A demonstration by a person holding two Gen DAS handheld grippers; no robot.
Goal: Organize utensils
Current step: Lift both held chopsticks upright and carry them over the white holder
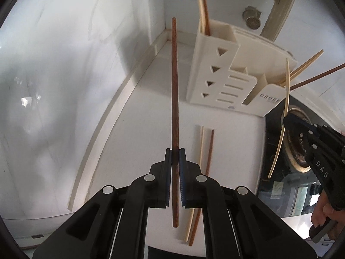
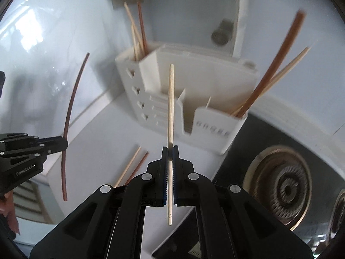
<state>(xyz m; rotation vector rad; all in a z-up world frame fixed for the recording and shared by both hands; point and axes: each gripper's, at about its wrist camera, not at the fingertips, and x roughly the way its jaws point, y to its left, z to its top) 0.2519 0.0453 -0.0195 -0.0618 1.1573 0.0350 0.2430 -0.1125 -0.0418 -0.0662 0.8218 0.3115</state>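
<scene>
chopsticks are the task's things here, and the landmark is the cream utensil holder [image 1: 217, 69] standing on the white bench [image 1: 133, 129] against the wall.

the left hand-held gripper [image 1: 175, 157] is clenched on a dark brown chopstick [image 1: 174, 90], which runs up between the pads and past them, its far end reaching toward the holder's left edge, its near end hanging free below the jaws. from the right wrist view the same stick shows as a curved brown line well left of the holder.

the right hand-held gripper [image 2: 170, 151] is clamped tight on a pale bamboo chopstick [image 2: 171, 108], whose tip points at the front of the holder (this view is blurred, so how far short of the holder it stops i cannot tell). in the left wrist view that gripper sits to the right of the holder, with part of a person's hand [image 1: 323, 215] on its handle.

in the holder's tall left compartment stand a few chopsticks, pale and brown [image 1: 203, 6]. in its low right compartment more of them lean out to the right [image 2: 273, 71].

in front of the holder, two loose chopsticks [image 1: 203, 172] lie side by side on the bench, one pale and one brown. a gas burner [image 2: 282, 185] sits to the right of the holder, on a dark hob.
</scene>
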